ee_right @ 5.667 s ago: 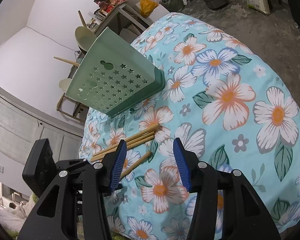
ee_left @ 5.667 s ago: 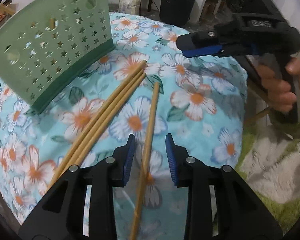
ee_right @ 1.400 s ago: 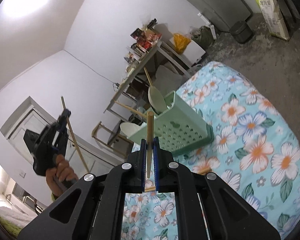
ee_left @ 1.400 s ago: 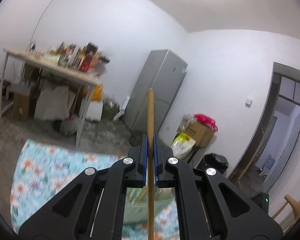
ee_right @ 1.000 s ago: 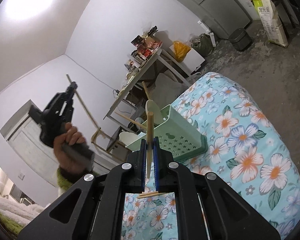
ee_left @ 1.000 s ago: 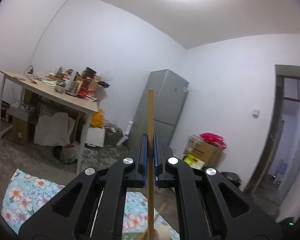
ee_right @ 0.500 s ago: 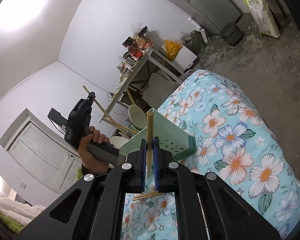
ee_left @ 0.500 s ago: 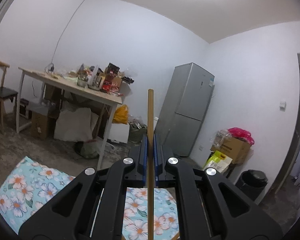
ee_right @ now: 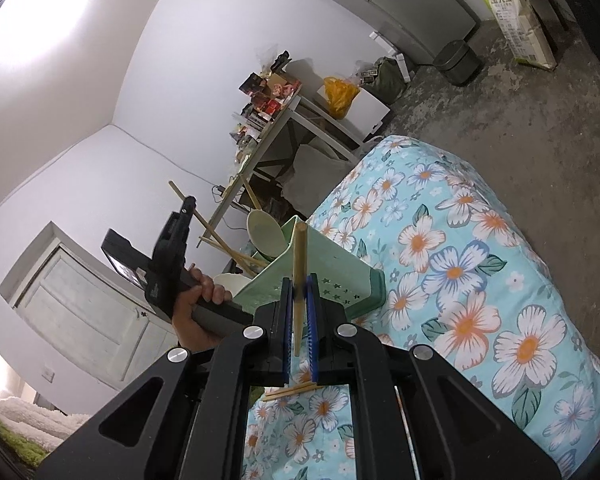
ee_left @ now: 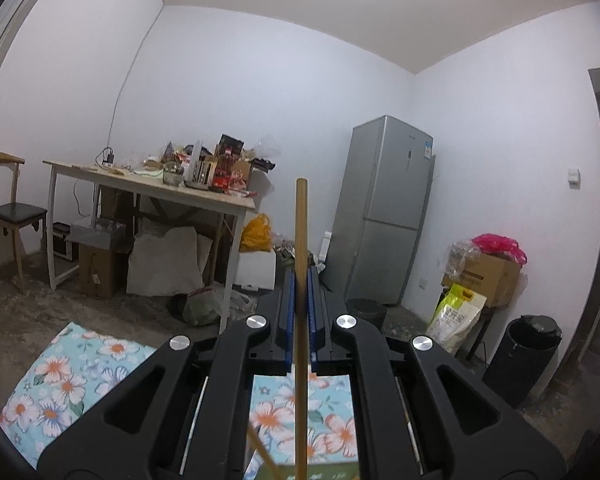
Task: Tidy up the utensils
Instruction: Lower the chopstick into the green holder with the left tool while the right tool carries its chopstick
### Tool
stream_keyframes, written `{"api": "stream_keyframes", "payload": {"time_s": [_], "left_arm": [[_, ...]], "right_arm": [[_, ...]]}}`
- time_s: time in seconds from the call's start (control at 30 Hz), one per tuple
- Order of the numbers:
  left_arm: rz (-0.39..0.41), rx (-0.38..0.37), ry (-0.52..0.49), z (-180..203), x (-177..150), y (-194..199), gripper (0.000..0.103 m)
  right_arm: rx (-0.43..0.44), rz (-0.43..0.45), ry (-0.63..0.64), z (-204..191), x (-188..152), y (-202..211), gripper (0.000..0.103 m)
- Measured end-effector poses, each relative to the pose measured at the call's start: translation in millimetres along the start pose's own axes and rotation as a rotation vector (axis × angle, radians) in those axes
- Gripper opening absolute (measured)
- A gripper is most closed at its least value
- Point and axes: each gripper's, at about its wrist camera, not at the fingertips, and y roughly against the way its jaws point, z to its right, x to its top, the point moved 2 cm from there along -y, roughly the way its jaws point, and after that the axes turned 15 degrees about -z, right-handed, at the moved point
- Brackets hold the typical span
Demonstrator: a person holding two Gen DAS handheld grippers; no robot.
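Each chopstick is clamped upright: one in your left gripper (ee_left: 300,316), one in your right gripper (ee_right: 299,312), both closed tight on the wood. The green holder (ee_right: 320,276) stands on the floral surface (ee_right: 480,280), already holding chopsticks and a spoon (ee_right: 266,236). Lower the left chopstick (ee_left: 301,248) tip-first into the holder and release only once it is inside. Two more chopsticks (ee_right: 292,391) lie on the surface. Only the right wrist view shows the holder fully and your left hand (ee_right: 196,300); the left view faces the room.
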Motion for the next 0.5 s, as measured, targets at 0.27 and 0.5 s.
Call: {"api": "stream_keyframes", "payload": {"time_s": [0.27, 0.5], "left_arm": [[-0.074, -0.024, -0.004, -14.7, -16.2, 5.8, 0.005], [-0.12, -0.047, -0.031, -21.2, -22.0, 34.0, 0.043]], "right_arm": [[-0.005, 0.009, 0.008, -3.3, -1.7, 3.6, 0.007], [-0.015, 0.028, 0.053, -18.9, -4.1, 11.9, 0.007]]}}
